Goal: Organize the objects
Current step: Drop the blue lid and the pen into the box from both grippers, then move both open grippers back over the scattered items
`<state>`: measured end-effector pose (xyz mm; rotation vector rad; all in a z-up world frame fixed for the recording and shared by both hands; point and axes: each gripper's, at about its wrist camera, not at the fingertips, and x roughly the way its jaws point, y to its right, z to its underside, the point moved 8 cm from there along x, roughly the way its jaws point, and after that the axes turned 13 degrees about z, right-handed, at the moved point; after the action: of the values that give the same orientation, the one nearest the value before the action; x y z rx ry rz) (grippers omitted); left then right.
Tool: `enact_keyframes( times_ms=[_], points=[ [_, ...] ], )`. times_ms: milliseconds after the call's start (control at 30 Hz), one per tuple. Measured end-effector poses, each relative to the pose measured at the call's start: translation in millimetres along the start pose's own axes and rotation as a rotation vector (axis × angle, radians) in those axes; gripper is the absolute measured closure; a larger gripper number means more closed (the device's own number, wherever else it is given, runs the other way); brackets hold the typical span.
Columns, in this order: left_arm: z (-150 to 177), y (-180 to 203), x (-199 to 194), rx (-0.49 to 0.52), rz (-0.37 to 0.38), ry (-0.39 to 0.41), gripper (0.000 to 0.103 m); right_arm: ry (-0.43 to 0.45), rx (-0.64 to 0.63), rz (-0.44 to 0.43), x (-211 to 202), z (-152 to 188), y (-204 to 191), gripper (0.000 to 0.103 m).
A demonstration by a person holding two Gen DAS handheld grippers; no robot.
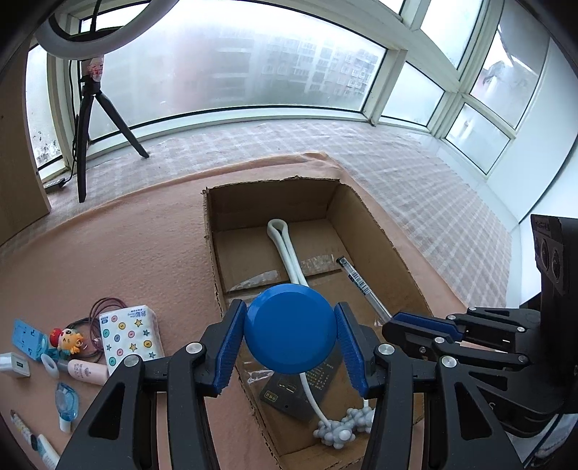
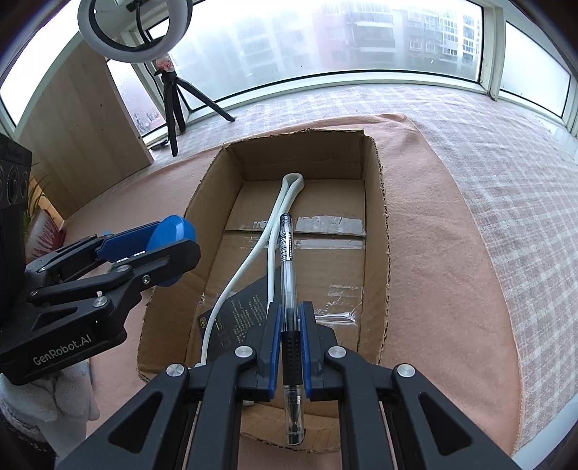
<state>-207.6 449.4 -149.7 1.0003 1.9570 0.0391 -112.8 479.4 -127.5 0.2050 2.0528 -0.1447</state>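
Cardboard box (image 1: pixel 379 231), open-topped, sits on a peach cloth (image 1: pixel 144 231) spread over a checked surface by the windows. Left wrist view: left gripper (image 1: pixel 290 338) has its blue-padded fingers (image 1: pixel 227 347) clamped on either side of a round blue disc (image 1: pixel 290 329), held above the near end of the box. Inside the box lie a white cable (image 1: pixel 285 249) with a folded loop at the far end, a dark flat card (image 1: pixel 300 392) with printed text, and a grey knobbly object (image 1: pixel 343 428) at the near corner. Right gripper (image 1: pixel 392 320) enters from the right edge, the clear pen (image 1: pixel 361 285) projecting from its tips over the box. Left of the box on the cloth: a tissue pack (image 1: pixel 130 334) with coloured dots and stars, a small cartoon figure (image 1: pixel 67 341), a pink tube (image 1: pixel 86 368), a blue card (image 1: pixel 27 338), a coil of dark red wire (image 1: pixel 104 307), other small items too blurred to name. Ring light (image 1: pixel 94 32) on a black tripod (image 1: pixel 86 119) stands at the window. Right wrist view: right gripper (image 2: pixel 289 334) fingers (image 2: pixel 272 336) nearly together, pinched on the pen (image 2: pixel 289 274) at its black grip, barrel pointing away over the box (image 2: pixel 375 202) interior, tip toward the camera. Cable (image 2: pixel 274 220) and card (image 2: pixel 242 318) lie on the box floor beneath. Left gripper (image 2: pixel 159 249) at left edge, holding the disc (image 2: pixel 173 235) on edge just above the box's left wall.
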Motion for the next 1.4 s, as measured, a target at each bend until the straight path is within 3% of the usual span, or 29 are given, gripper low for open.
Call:
enact_keyframes(
  times_ms=[33,100,167,200,233,500,733,1000,1400],
  points=[
    [-1,-1,0,-0.008,0.001,-0.004,0.037,0.007,0.005,0.005,0,-1,1,0.093],
    [-1,-2,-2,-0.015,0.001,-0.002,0.024,0.012,0.011,0.026,0,-3,4,0.092],
    [-3,-4,-8,-0.009,-0.014,0.015,0.024,-0.008,-0.003,0.021,3,-2,1,0.069],
    [-4,-5,-10,-0.011,-0.019,0.02,0.024,-0.013,-0.006,0.022,4,0,1,0.052],
    [-4,-7,-12,-0.017,-0.02,0.023,0.024,-0.003,-0.006,0.029,2,-1,1,0.05],
    [5,-36,-38,-0.063,-0.052,0.041,0.024,0.002,0.0,0.018,-1,-4,-5,0.05],
    [33,-87,-74,-0.122,-0.185,0.025,0.024,0.021,-0.035,-0.005,-8,-9,-32,0.05],
    [68,-153,-117,-0.224,-0.286,0.031,0.024,0.039,-0.113,-0.04,-14,-13,-77,0.05],
    [94,-185,-158,-0.261,-0.31,0.046,0.024,0.059,-0.238,-0.098,-21,-17,-151,0.05]
  ],
)
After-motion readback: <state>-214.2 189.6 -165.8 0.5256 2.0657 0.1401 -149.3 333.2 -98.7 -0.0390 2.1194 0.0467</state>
